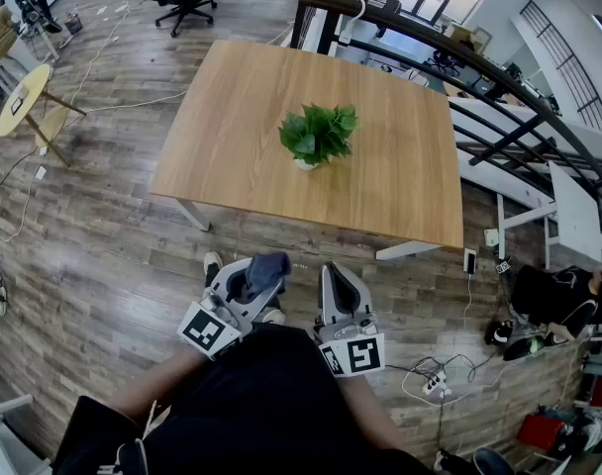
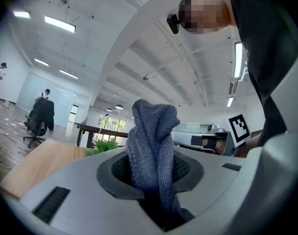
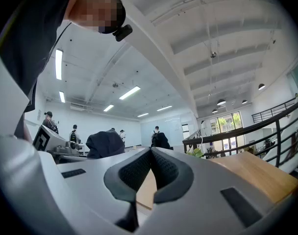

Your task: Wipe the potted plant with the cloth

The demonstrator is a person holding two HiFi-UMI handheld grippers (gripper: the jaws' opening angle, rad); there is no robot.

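The left gripper (image 1: 244,283) is clamped on a blue-grey knitted cloth (image 2: 154,141). In the left gripper view the fabric rises in a folded, hooded hump from between the dark textured pads (image 2: 186,168). The pads press on it from both sides, and its lower part drops into the slot beneath them. In the head view the same cloth bunches over the front of that gripper, which is held low in front of the person's black top (image 1: 271,394) and above the wood-plank floor (image 1: 113,255).

The right gripper (image 1: 339,277) sits just beside the left one, level and roughly parallel to it. Its own pads (image 3: 135,172) meet at the tips with nothing gripped between them (only a sliver of tan tabletop shows through the gap lower down).

The small green-leaved potted plant (image 1: 318,137), in a white pot, stands upright near the middle of the square light-wood table (image 1: 232,117). It is beyond the table's near edge and well apart from both grippers, and the cloth is nowhere near touching its leaves. In the left gripper view the leaves peek out just left of the held cloth. In the right gripper view they show small to the right of the closed jaws.
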